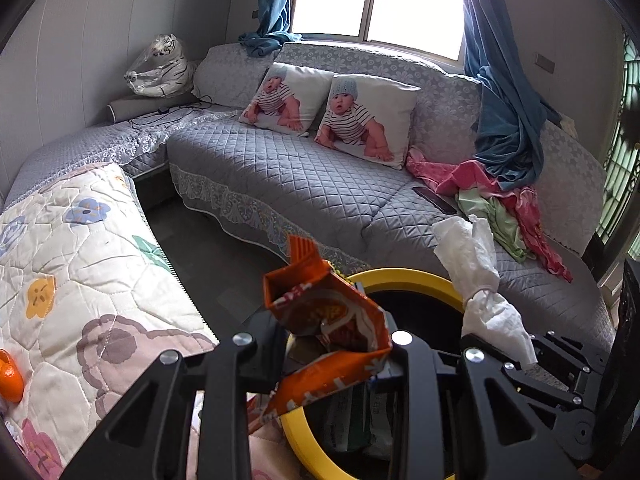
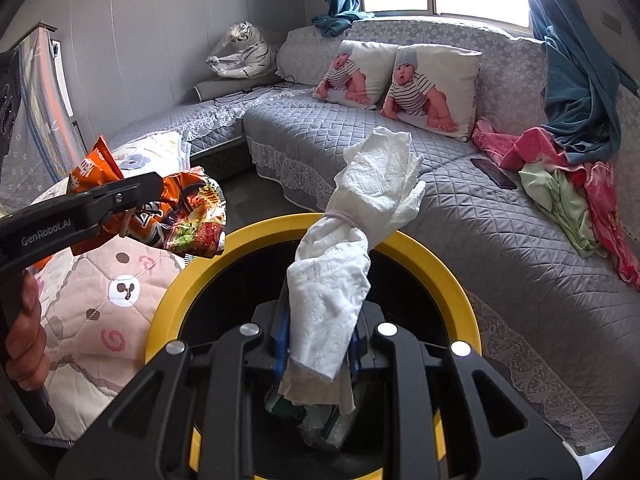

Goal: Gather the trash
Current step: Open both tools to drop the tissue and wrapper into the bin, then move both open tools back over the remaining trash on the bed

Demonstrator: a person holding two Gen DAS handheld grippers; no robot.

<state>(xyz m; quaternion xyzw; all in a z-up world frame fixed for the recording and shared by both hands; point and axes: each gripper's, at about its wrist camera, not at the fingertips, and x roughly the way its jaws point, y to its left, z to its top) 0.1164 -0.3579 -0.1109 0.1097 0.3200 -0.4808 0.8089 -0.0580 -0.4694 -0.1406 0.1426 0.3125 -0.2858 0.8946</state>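
My left gripper (image 1: pixel 336 344) is shut on an orange snack wrapper (image 1: pixel 332 312) and holds it over the left rim of a yellow-rimmed black trash bin (image 1: pixel 408 278). The same gripper (image 2: pixel 132 196) and wrapper (image 2: pixel 188 216) show at the left of the right wrist view. My right gripper (image 2: pixel 320 344) is shut on a crumpled white paper towel (image 2: pixel 340 264) above the bin's opening (image 2: pixel 312 226). The towel also shows in the left wrist view (image 1: pixel 480 280). Some trash lies inside the bin (image 2: pixel 320 420).
A grey quilted sofa (image 1: pixel 300 168) with two baby-print cushions (image 1: pixel 364 120) stands behind the bin. Pink and green clothes (image 1: pixel 500 196) and a dark phone (image 1: pixel 434 200) lie on its right part. A floral quilt (image 1: pixel 80 272) lies at left.
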